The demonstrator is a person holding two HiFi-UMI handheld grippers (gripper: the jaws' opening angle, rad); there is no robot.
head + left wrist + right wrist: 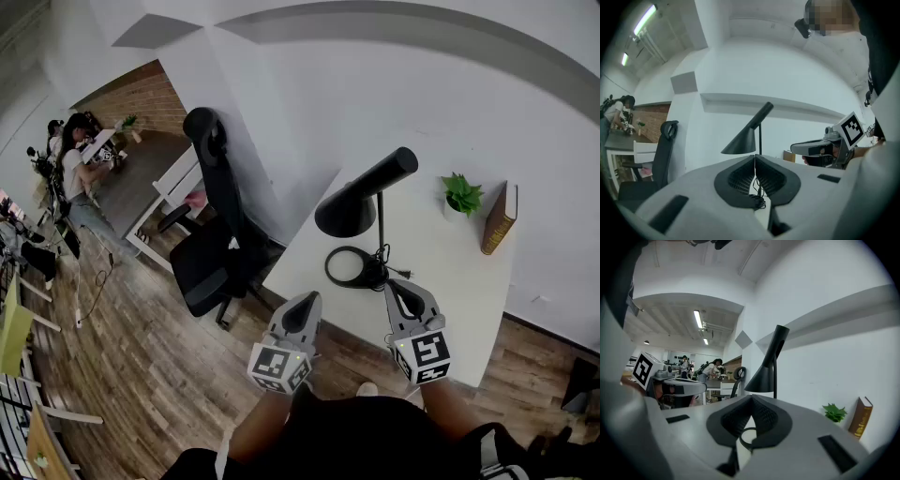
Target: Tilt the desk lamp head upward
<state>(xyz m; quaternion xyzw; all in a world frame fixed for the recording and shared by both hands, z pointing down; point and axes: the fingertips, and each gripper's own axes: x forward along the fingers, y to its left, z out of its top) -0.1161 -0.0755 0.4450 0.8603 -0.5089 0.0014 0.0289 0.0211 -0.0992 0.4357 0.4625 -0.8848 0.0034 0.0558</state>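
**Position of the workpiece.** The desk lamp point(361, 202) stands on the white desk point(459, 281), near the front edge. Its ring-shaped base point(350, 267) lies just ahead of both grippers. The lamp head point(347, 214) is a black cone on a tubular neck point(392, 167), carried at the top of a thin upright stem point(380, 230). The cone is tilted with its mouth facing downward. A potted plant point(461, 195) and a book point(499, 217) stand well apart from it, toward the wall.

**State of the grippers.** The left gripper point(302, 302) is closed, pad against pad, and nothing is held between the jaws. The right gripper point(401, 289) is likewise fully closed and empty. Both are held short of the lamp, with no contact made.

**Handling characteristics (judged from appearance).** The head is expected to be rigid and light, with a smooth painted finish on which the pads may slip. The stem is slender and the base is small, so the lamp could be rocked or slid if force is applied high up.

**Recommended hold.** The jaws must first be opened. The tubular neck should be taken across its width, since the cone's tapered wall is likely to squeeze out of the pads. The base or lower stem may be steadied by the other gripper while the head is rotated upward about its joint.
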